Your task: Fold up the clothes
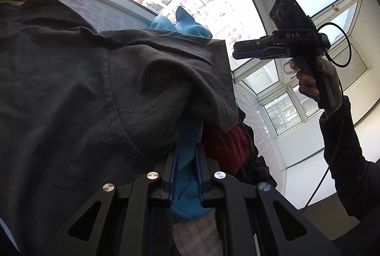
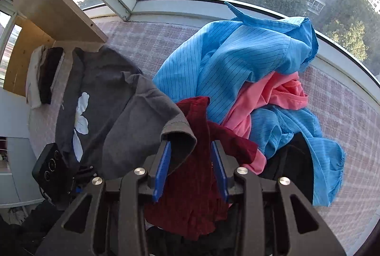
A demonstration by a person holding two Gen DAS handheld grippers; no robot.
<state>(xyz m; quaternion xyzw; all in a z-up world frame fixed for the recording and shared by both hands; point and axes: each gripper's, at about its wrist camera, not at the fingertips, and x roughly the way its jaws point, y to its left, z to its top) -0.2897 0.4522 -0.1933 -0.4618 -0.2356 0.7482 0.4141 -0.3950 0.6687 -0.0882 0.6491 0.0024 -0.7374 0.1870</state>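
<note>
Between the right gripper's (image 2: 191, 161) spread jaws lies maroon cloth (image 2: 197, 184); the left gripper (image 1: 186, 161) pinches blue fabric (image 1: 186, 187).

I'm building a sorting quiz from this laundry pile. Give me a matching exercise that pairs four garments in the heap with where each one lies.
Things:
1. grey cotton T-shirt
2. blue pinstriped shirt
3. pink knit top
4. dark red ribbed garment

Places:
A. between the right gripper's fingers
B. topmost, nearest the window
C. spread flat at the left, white print showing
D. tucked between blue folds

Pairs: 1-C, 2-B, 3-D, 4-A
</note>
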